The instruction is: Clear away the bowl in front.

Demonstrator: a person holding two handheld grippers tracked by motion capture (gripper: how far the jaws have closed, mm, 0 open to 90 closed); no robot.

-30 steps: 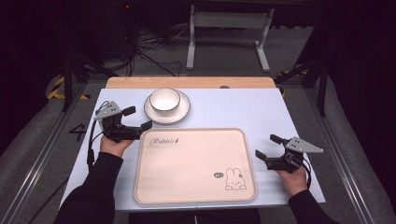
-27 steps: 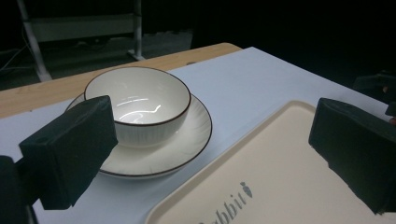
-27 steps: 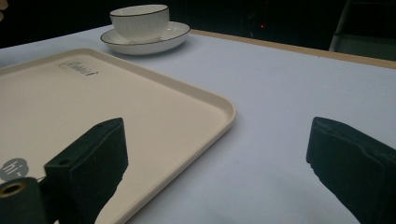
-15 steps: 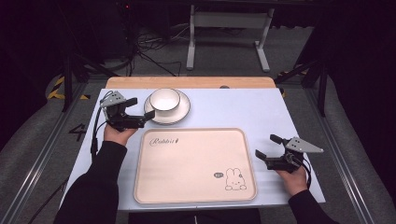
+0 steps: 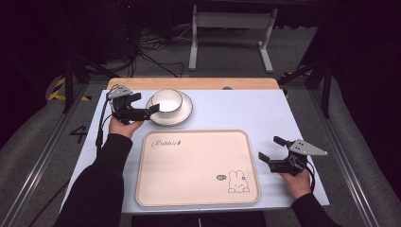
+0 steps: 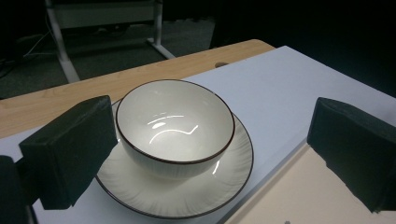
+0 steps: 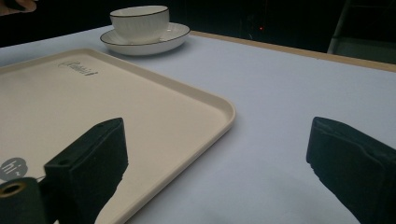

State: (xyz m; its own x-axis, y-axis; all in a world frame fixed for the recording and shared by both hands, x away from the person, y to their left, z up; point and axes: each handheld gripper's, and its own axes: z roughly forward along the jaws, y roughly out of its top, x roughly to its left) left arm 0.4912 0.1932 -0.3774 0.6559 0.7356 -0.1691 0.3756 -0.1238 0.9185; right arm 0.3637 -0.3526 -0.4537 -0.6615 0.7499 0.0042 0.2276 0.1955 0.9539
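A white bowl [image 5: 166,100] with a dark rim sits on a white plate [image 5: 182,115] at the back left of the table. My left gripper [image 5: 145,104] is open, right beside the plate's left edge, its jaws pointing at the bowl. In the left gripper view the bowl [image 6: 175,123] and plate [image 6: 177,198] lie just ahead between the spread jaws of the left gripper [image 6: 215,128], untouched. My right gripper [image 5: 270,148] rests open at the cream tray's [image 5: 189,179] right edge, holding nothing. The right gripper [image 7: 219,149] straddles the tray's corner [image 7: 205,100], with the bowl [image 7: 140,21] far off.
The cream tray carries a "Rabbit" word and a small rabbit drawing [image 5: 239,182] and has nothing on it. A pale blue-white mat [image 5: 246,113] covers the table, with a wooden strip [image 5: 198,83] along the far edge. A metal stand [image 5: 231,33] is on the floor beyond.
My left gripper has moved away from me and to the right, from beside the tray's top left corner up to the plate's left edge. The right gripper has stayed put.
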